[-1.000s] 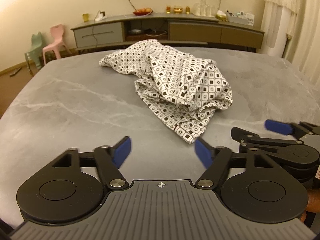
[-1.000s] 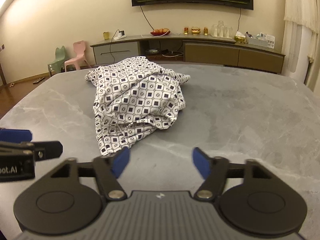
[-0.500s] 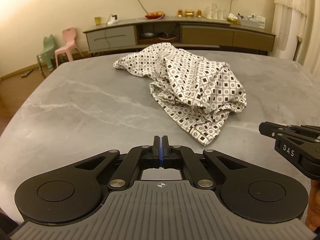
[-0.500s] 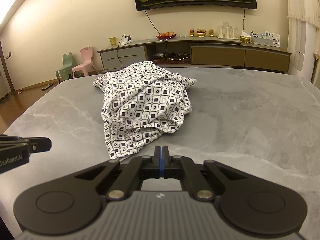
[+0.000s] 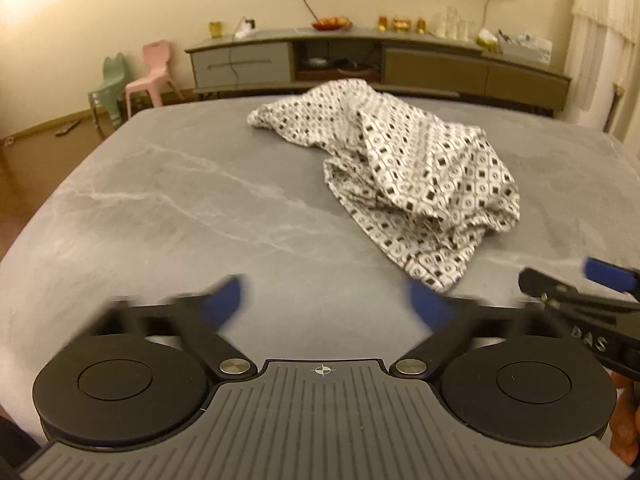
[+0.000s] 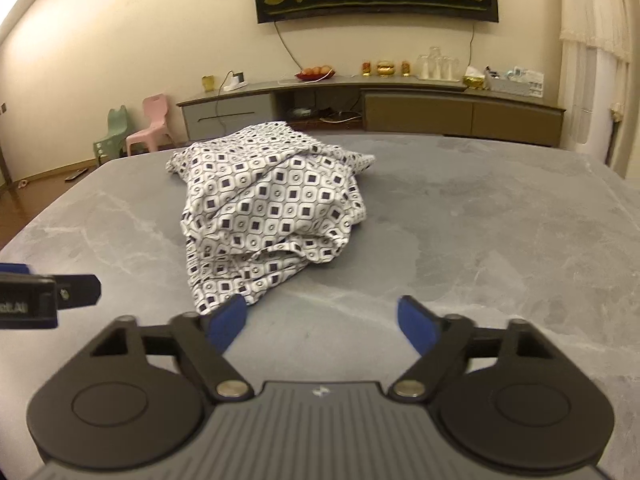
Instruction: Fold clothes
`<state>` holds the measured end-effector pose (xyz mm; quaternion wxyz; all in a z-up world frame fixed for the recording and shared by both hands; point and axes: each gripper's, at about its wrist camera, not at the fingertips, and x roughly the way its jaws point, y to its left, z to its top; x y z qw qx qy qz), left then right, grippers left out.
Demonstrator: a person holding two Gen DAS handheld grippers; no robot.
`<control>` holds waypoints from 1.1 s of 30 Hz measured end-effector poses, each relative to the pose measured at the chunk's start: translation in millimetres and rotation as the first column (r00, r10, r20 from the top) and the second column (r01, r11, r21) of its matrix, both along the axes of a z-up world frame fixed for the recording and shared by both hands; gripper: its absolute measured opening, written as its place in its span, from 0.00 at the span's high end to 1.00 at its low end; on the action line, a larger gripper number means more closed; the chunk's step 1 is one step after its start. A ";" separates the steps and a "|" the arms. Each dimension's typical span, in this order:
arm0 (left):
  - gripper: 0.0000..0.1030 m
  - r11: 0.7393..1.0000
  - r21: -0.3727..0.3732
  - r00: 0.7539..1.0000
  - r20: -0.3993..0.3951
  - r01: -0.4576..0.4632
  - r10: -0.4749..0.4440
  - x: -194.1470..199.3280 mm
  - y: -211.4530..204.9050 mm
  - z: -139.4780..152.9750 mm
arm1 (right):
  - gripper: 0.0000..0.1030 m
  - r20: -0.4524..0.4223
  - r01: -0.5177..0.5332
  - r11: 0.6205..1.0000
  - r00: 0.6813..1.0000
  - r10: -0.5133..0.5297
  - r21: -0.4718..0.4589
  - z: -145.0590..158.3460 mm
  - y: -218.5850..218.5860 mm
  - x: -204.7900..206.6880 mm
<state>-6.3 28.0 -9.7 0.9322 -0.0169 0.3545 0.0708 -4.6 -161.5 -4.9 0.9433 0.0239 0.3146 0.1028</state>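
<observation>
- A crumpled garment [image 5: 420,176] lies on the grey marbled counter [image 5: 180,208], in its middle toward the far edge, bunched into a loose heap rather than spread flat.
- Its cloth is white, printed all over with small dark squares and ringed lozenges in a regular grid; the pattern reads sharply in the right wrist view [image 6: 272,208] and is a little blurred in the left.
- The heap is highest at the centre, with soft folds running lengthwise; a narrow tongue of fabric trails toward the near side, and an opening with a hemmed edge gapes at the near end.
- One flat corner juts out at the far side of the pile, lying on the counter.
- The left claw [image 5: 332,306] is spread wide with nothing between its blue pads, which are motion-blurred; it sits near the garment's trailing tip without touching it.
- The right claw [image 6: 322,322] is likewise spread wide and empty, its left pad just in front of the cloth's near edge.
- Each claw shows at the edge of the other's view.
</observation>
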 end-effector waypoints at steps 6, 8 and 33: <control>0.12 0.993 -0.110 0.999 -0.011 -0.051 0.050 18.0 29.3 -12.7 | 0.14 -0.006 -0.023 1.000 1.000 0.023 -0.020 4.5 5.5 17.3; 0.11 0.987 -0.147 0.998 -0.016 -0.068 0.067 24.0 39.1 -17.0 | 0.08 0.028 -0.043 0.999 0.999 0.044 -0.015 13.8 13.5 28.7; 0.16 0.949 -0.252 0.980 -0.005 0.191 -0.199 111.0 -31.2 -53.4 | 0.95 -0.178 0.275 0.879 0.959 -0.221 0.391 10.4 -142.6 57.7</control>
